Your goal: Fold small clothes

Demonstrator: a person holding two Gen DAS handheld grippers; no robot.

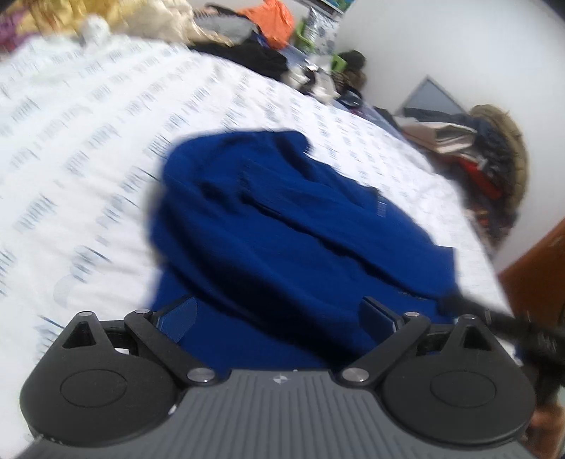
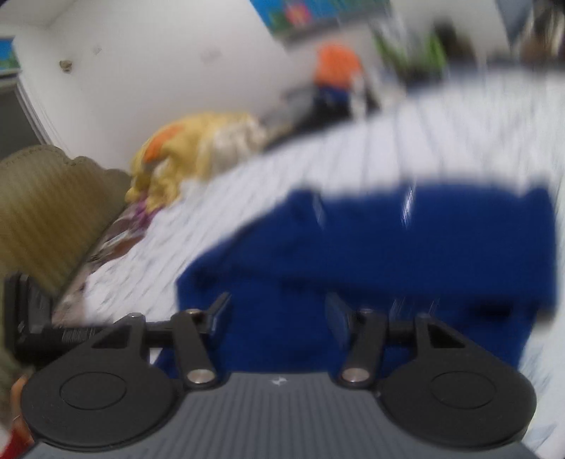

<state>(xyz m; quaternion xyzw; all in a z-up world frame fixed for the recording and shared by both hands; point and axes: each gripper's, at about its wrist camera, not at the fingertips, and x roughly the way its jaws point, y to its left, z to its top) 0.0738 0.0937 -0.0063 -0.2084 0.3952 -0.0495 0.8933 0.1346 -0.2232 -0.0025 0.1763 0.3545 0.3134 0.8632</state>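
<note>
A dark blue garment (image 1: 282, 226) lies bunched and partly folded on a white bed sheet with a small blue print (image 1: 88, 141). My left gripper (image 1: 279, 312) hovers over its near edge, jaws wide apart, with only the cloth lying below them. In the right wrist view the same blue garment (image 2: 388, 254) fills the middle, badly blurred. My right gripper (image 2: 277, 314) stands over it with its fingers about half apart and nothing pinched between them. A black part of the other gripper shows at the right edge of the left view (image 1: 512, 328).
Heaped clothes, yellow and cream (image 2: 190, 151), orange (image 1: 275, 21) and black (image 1: 247, 53), line the bed's far side. More clothes and a fur-trimmed coat (image 1: 494, 155) sit by the white wall. An olive padded headboard (image 2: 46, 204) stands at the left.
</note>
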